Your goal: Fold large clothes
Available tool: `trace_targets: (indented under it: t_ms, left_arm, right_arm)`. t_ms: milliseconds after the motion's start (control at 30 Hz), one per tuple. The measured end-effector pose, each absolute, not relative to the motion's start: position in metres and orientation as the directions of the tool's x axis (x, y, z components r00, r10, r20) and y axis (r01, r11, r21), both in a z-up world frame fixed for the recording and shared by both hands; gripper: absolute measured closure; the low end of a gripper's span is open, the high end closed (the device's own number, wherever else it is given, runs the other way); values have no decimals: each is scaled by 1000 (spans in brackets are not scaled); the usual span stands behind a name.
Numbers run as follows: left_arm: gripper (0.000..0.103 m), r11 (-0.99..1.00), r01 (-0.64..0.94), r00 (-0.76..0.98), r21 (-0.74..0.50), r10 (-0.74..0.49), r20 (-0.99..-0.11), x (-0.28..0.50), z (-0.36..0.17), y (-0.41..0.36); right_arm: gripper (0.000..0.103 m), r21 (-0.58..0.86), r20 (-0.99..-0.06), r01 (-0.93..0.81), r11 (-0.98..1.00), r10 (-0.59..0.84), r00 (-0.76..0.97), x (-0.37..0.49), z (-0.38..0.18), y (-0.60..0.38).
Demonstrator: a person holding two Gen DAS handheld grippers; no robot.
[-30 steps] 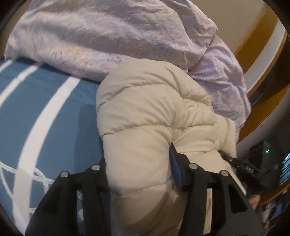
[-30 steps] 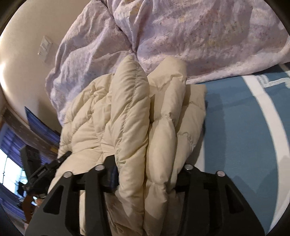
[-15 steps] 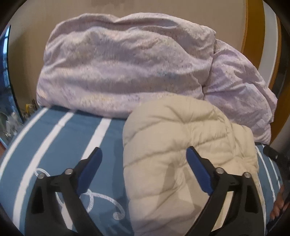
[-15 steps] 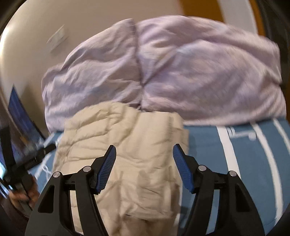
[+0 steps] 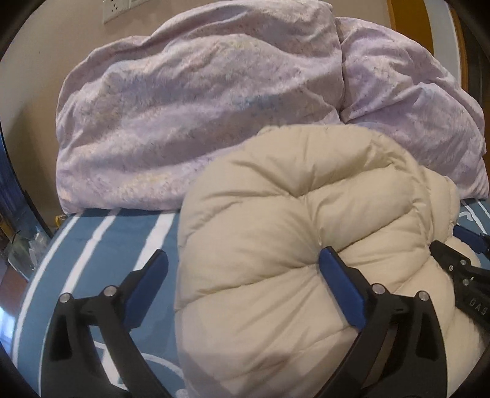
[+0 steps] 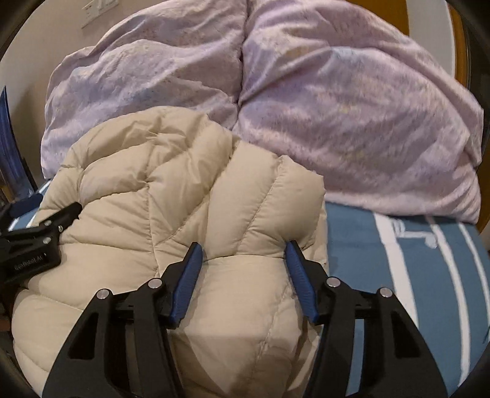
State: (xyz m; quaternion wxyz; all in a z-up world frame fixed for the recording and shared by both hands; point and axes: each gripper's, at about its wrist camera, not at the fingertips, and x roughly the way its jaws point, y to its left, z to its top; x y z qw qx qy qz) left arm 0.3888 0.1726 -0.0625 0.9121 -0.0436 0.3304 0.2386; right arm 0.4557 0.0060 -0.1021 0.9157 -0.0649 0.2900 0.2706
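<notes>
A cream quilted puffer jacket (image 5: pixel 294 232) lies folded in a thick bundle on the blue striped bed cover (image 5: pixel 101 245). My left gripper (image 5: pixel 245 275) is open, its jaws spread wide over the bundle's left part, its right pad pressing into the fabric. In the right wrist view the jacket (image 6: pixel 171 214) fills the lower middle. My right gripper (image 6: pixel 245 260) is open, its blue pads straddling a puffy section near the jacket's right edge. Each gripper also shows in the other's view, the right one (image 5: pixel 459 269) and the left one (image 6: pixel 36 232).
A rumpled lilac duvet (image 5: pixel 199 101) is heaped against the beige wall behind the jacket and also shows in the right wrist view (image 6: pixel 337 101). Blue cover with white stripes (image 6: pixel 413 275) extends to the right. A wooden frame (image 5: pixel 413 18) stands at the far right.
Both grippers opened and let go of the jacket, then drew back and levelled out. The jacket now rests on the bed as a folded bundle.
</notes>
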Motion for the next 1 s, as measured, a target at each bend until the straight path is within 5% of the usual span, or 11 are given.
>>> trace_targets:
  t_ms: [1000]
  left_arm:
    - [2,893,-449,629,19,331,-703,415,-99,189]
  right_arm:
    - [44,99,-636,-522,847,458,621,483,-119,14]
